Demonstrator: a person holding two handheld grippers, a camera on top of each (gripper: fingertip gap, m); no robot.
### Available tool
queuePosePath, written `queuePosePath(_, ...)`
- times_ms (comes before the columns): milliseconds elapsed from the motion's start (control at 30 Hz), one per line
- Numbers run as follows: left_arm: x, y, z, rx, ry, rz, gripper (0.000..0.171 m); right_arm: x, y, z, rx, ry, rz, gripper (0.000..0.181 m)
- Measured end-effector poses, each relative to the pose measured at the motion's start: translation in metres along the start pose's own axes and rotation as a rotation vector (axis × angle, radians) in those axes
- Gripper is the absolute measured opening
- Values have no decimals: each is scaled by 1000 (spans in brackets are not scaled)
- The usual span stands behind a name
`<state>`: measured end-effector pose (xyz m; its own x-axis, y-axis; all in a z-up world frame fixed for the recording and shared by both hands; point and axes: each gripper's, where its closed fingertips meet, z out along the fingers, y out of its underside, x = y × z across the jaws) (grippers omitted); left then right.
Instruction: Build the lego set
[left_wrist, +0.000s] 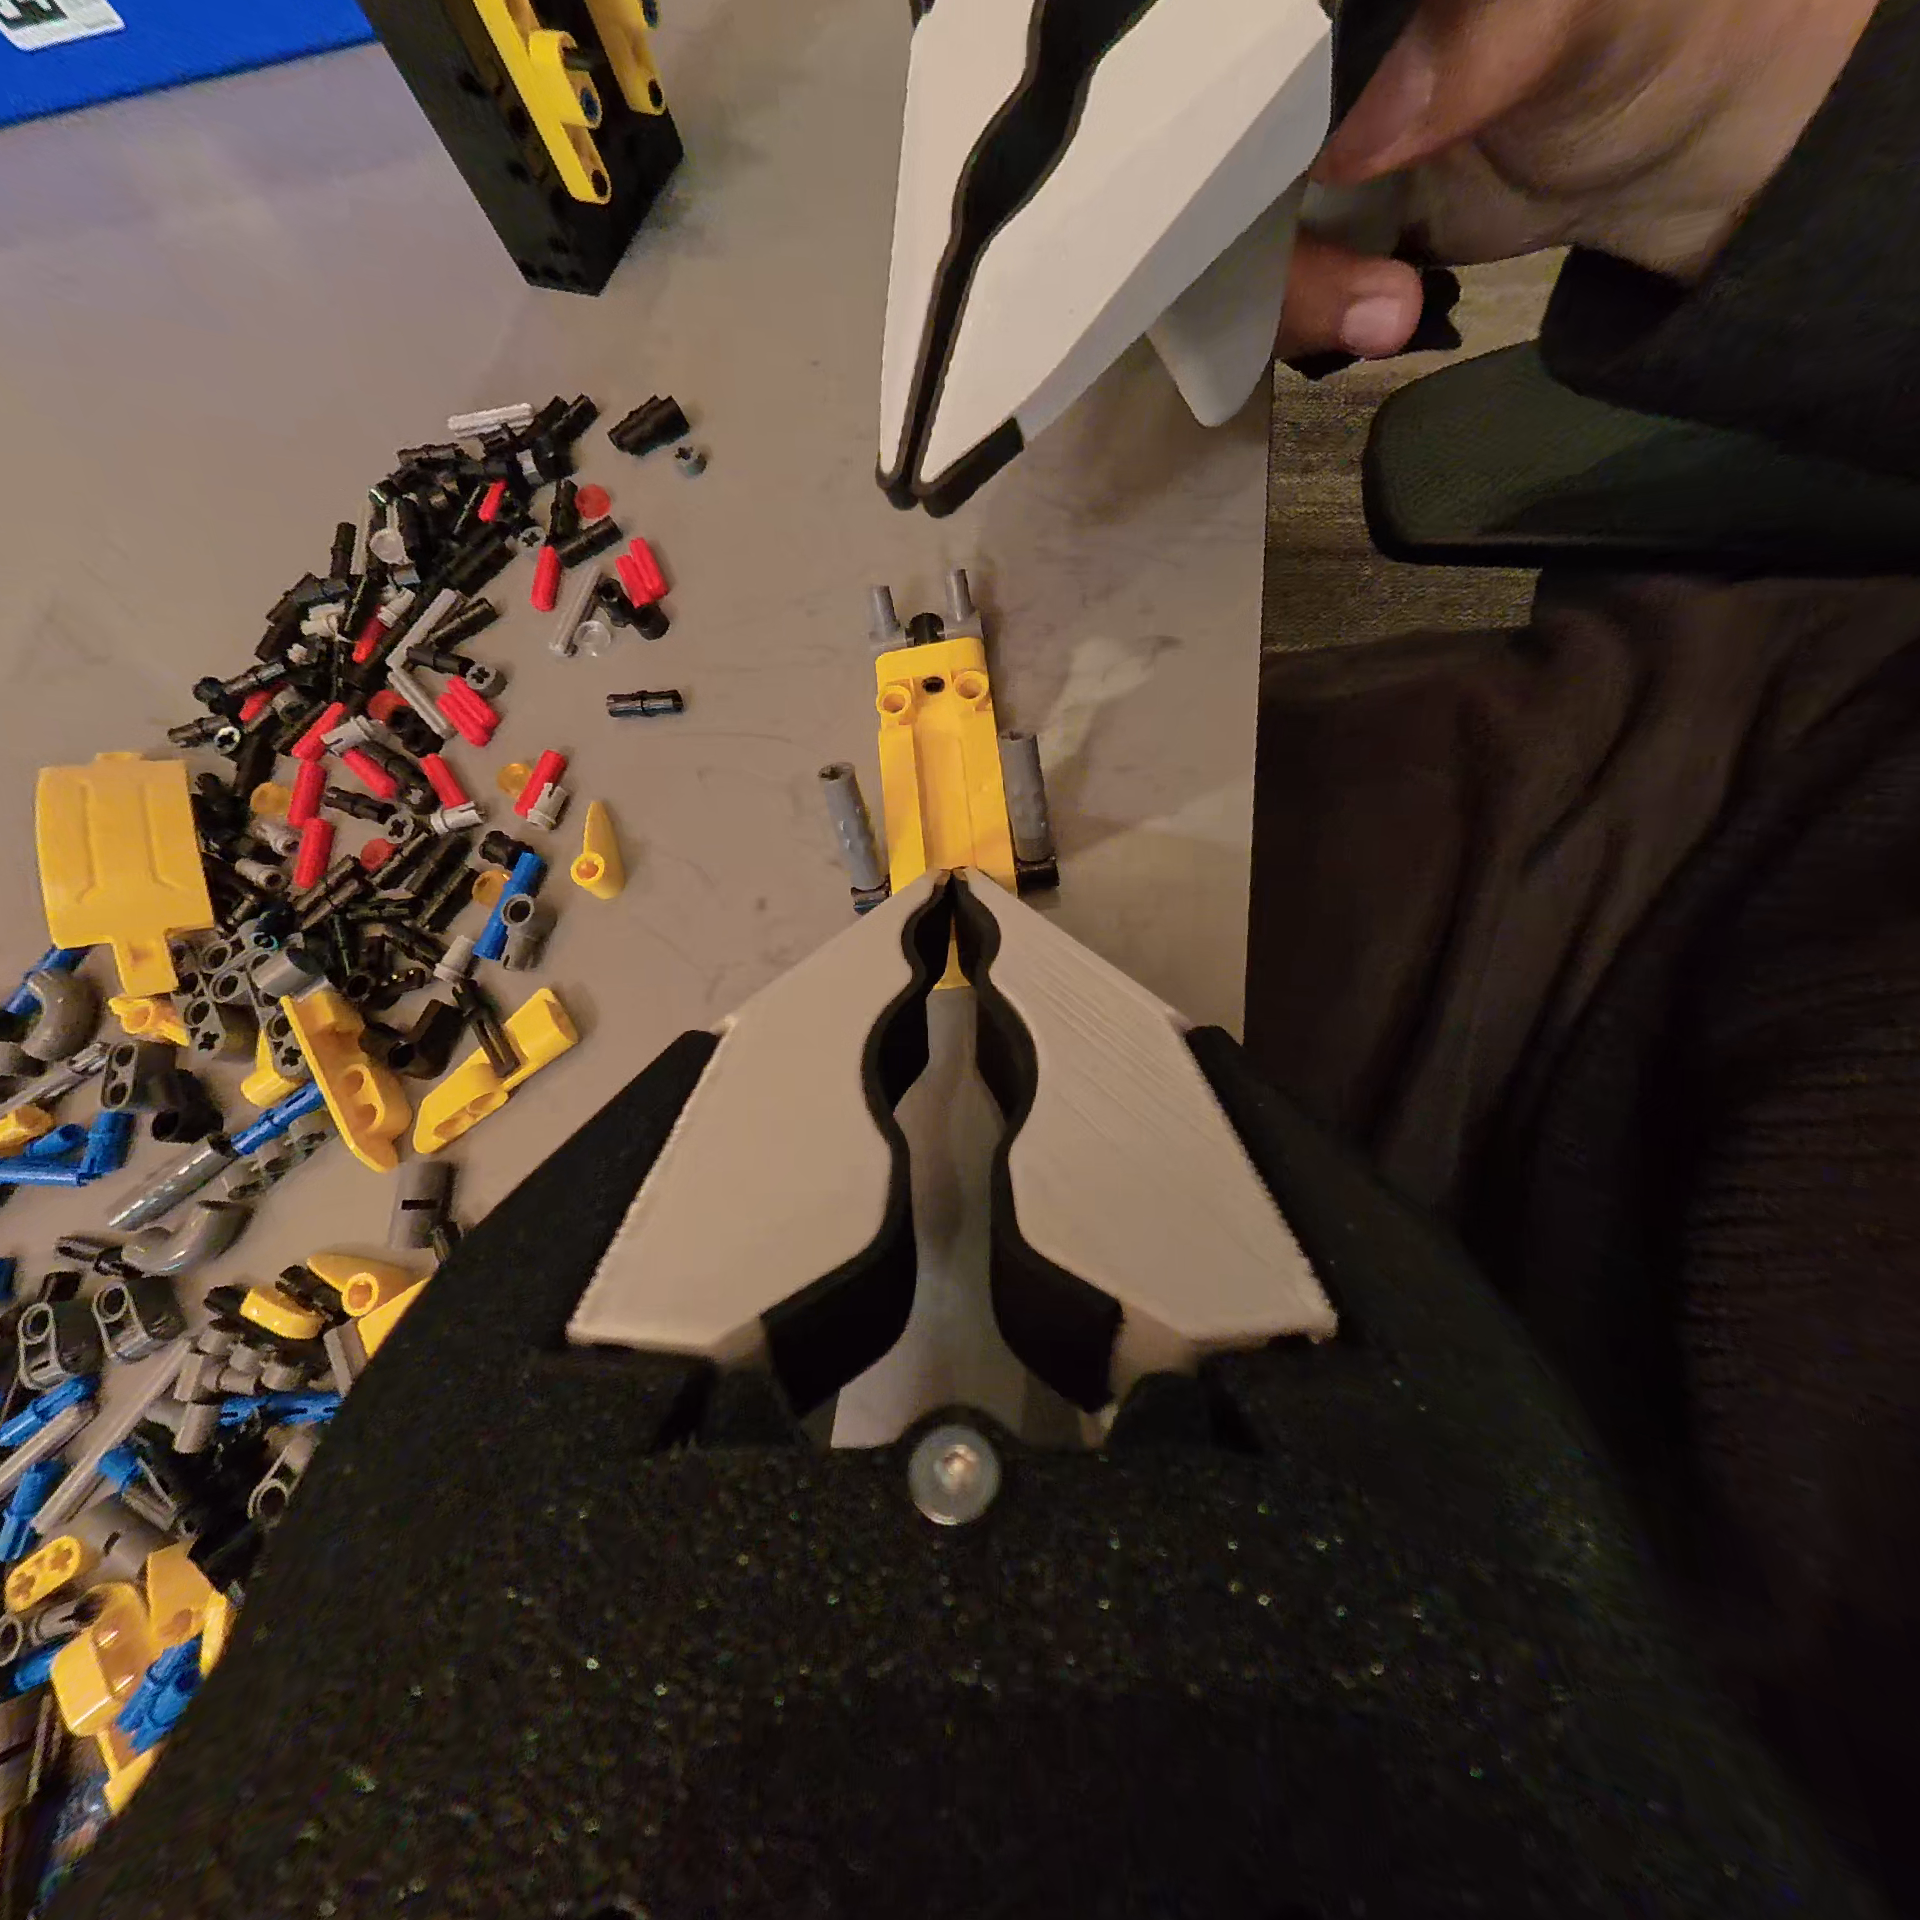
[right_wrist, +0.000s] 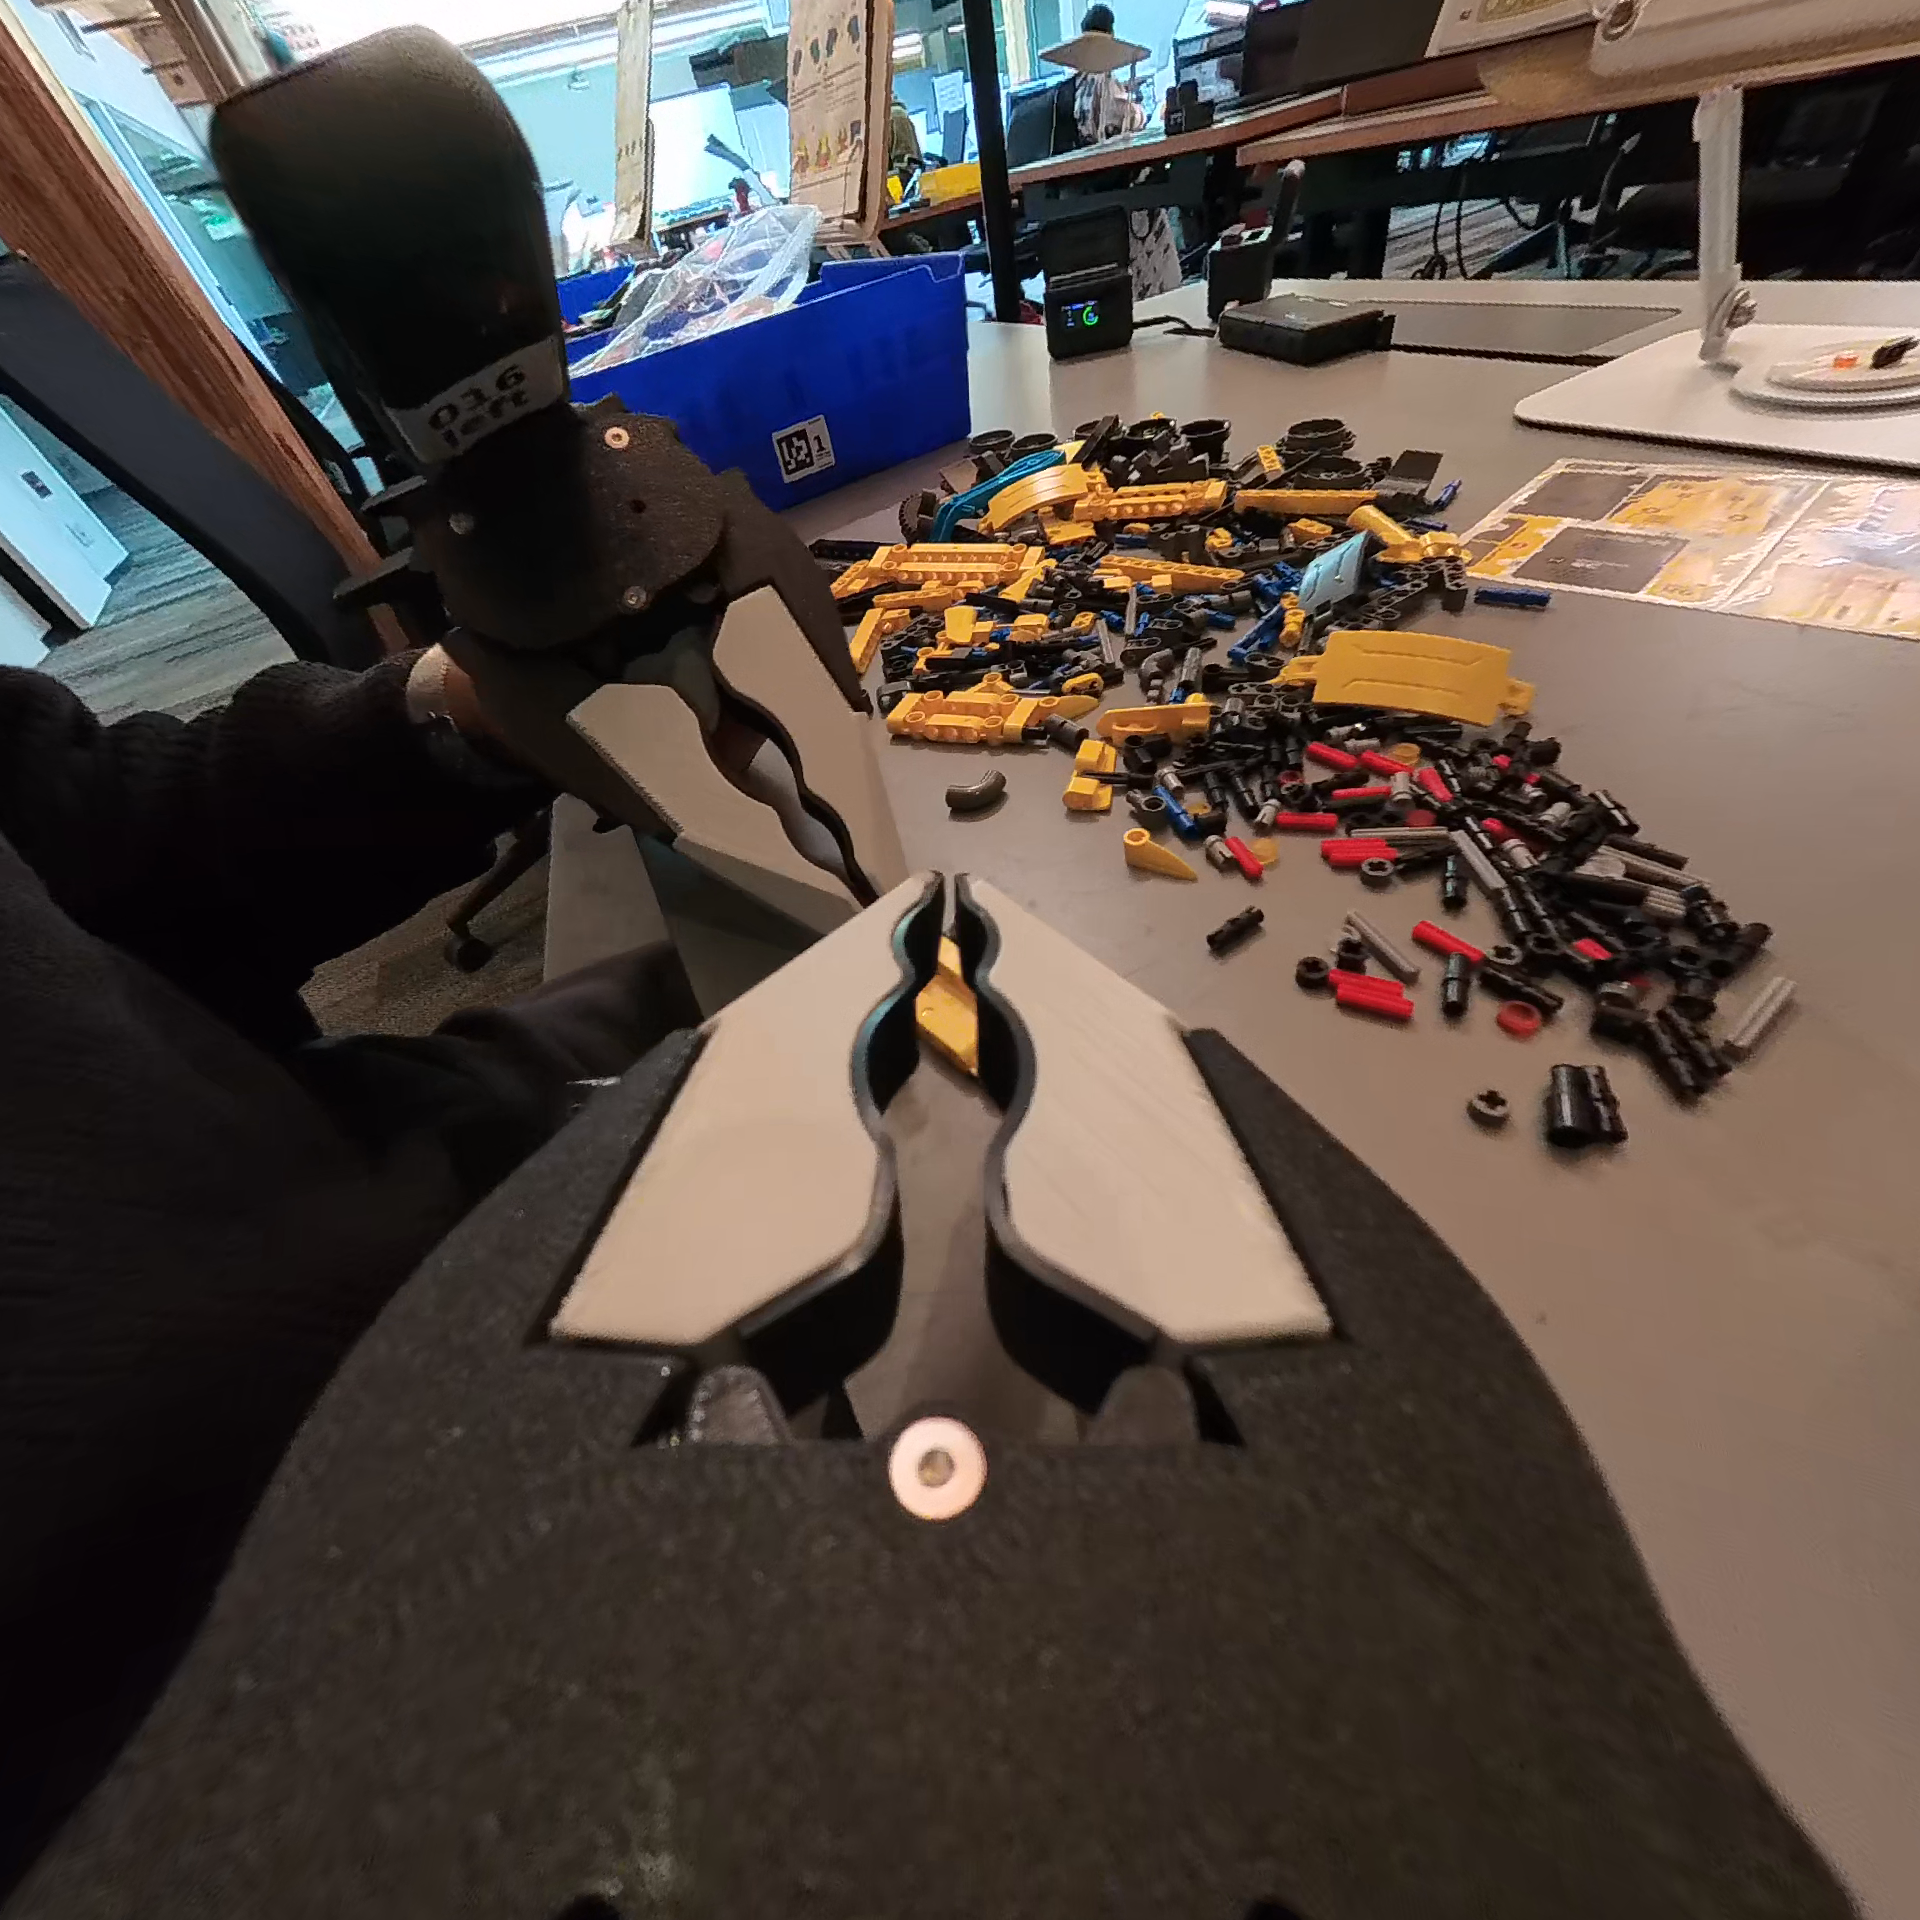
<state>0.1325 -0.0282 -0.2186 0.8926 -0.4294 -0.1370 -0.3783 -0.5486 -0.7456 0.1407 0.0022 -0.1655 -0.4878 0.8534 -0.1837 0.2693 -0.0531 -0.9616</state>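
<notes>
Left gripper (left_wrist: 951, 883) pinches a yellow brick assembly (left_wrist: 940, 764) with grey pins, lying flat near the table (left_wrist: 1122, 582) edge.

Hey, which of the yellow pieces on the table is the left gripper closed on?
The long yellow assembly with grey pins on its sides, lying alone near the table edge. The left gripper pinches its near end; other yellow pieces sit in the pile.

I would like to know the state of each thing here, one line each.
left gripper: shut on yellow assembly.
yellow assembly: lying flat on grey table.
right gripper: shut, empty, above the table.
loose parts pile: scattered, unsorted.
blue bin: open, holding clear plastic.
</notes>
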Motion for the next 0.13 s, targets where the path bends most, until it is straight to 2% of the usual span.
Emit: queuePosePath(133, 0, 0, 0, 0, 9, -10, 0, 1, -2, -2, 26, 40, -42, 1)
